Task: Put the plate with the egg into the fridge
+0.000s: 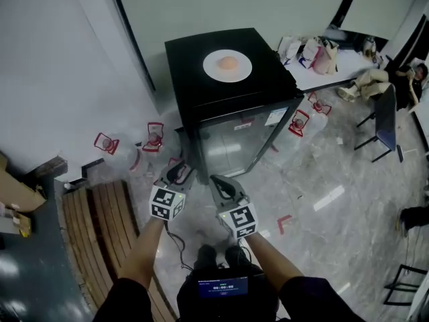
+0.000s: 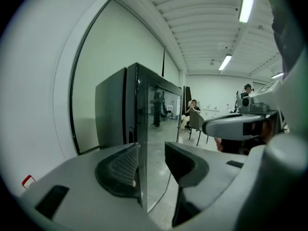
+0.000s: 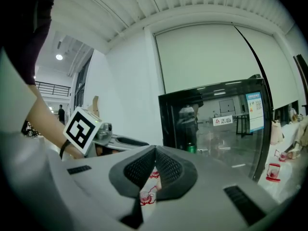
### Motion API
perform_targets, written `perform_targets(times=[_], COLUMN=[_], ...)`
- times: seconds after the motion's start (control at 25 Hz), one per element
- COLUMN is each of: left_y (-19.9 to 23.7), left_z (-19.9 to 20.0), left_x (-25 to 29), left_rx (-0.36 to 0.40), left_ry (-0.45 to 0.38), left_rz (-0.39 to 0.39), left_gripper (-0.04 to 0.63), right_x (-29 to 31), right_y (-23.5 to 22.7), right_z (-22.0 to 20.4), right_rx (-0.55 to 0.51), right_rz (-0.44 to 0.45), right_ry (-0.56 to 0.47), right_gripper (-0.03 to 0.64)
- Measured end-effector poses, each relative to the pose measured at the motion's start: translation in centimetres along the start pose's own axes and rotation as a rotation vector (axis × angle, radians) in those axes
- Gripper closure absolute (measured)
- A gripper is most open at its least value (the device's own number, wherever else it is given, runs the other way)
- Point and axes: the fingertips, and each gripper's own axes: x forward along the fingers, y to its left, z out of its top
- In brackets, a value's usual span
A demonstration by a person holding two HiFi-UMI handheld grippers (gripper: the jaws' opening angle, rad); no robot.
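A white plate with a brown egg in its middle lies on top of the black fridge. The fridge's glass door is closed. Both grippers hang low in front of that door. My left gripper is by the door's left edge; in the left gripper view it stands open, and the door's edge shows in the gap, untouched. My right gripper is just to its right and is shut, its pads meeting with nothing between them. The fridge fills the right gripper view.
Water jugs with red handles stand on the floor left and right of the fridge. A white table with bags, a chair and a seated person are at the back right. A wooden bench lies at my left.
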Motion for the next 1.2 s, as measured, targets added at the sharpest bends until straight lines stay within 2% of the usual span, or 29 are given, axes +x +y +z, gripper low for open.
perform_targets(times=[0.24, 0.64, 0.76, 1.04, 1.2], left_y=[2.7, 3.3, 3.4, 3.4, 3.3], left_z=[-3.1, -2.6, -2.2, -2.3, -2.1], left_x=[3.8, 6.7, 7.2, 7.0, 6.8], left_rx=[0.064, 0.161, 0.161, 0.101, 0.068], left_ry=[0.080, 0.078, 0.064, 0.050, 0.059], left_rz=[-0.149, -0.278, -0.264, -0.205, -0.146], left_gripper=[0.462, 0.464, 0.525, 0.534, 0.535], right_x=[0.6, 1.0, 0.8, -0.2, -1.1], right_y=[-0.4, 0.2, 0.3, 0.3, 0.3], right_z=[-3.0, -3.3, -2.9, -2.9, -3.2], right_rx=[0.011, 0.002, 0.003, 0.008, 0.027], right_rz=[-0.082, -0.178, -0.193, -0.229, -0.251], right_ry=[0.064, 0.060, 0.051, 0.046, 0.048], right_gripper=[0.607, 0.607, 0.607, 0.607, 0.607])
